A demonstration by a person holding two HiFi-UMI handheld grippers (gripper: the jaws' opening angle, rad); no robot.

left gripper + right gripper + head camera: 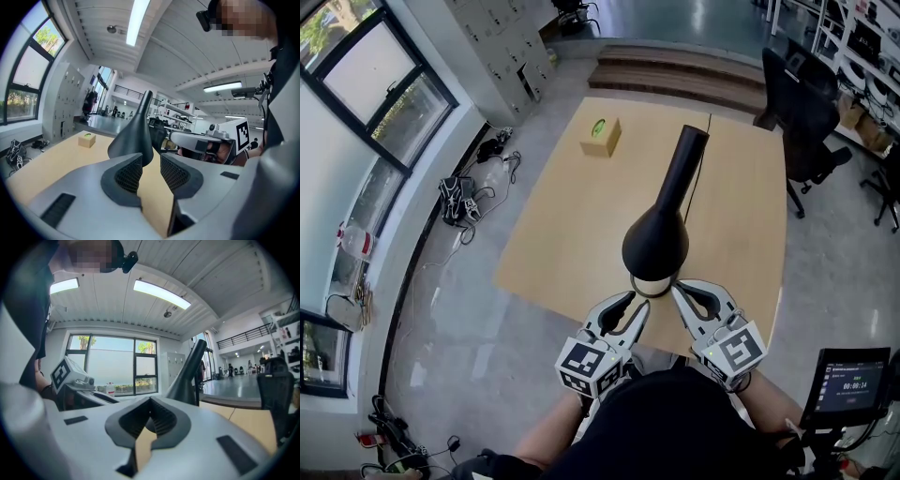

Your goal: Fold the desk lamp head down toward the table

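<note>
The lamp head is flanked closely.
Just short of it, the left gripper is held parted and empty, the right gripper pinched closed, empty; its neck is stretched away.

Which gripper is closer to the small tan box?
Left. The left gripper is across the table from the small tan box; the right gripper is farther right.

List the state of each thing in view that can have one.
desk lamp head: raised, not yet folded down.
left gripper: jaws apart, nothing between them; the lamp head sits just beyond the tips.
right gripper: jaws close together at the tips; unclear whether they pinch anything.
screen: lit.
office chair: unoccupied.
</note>
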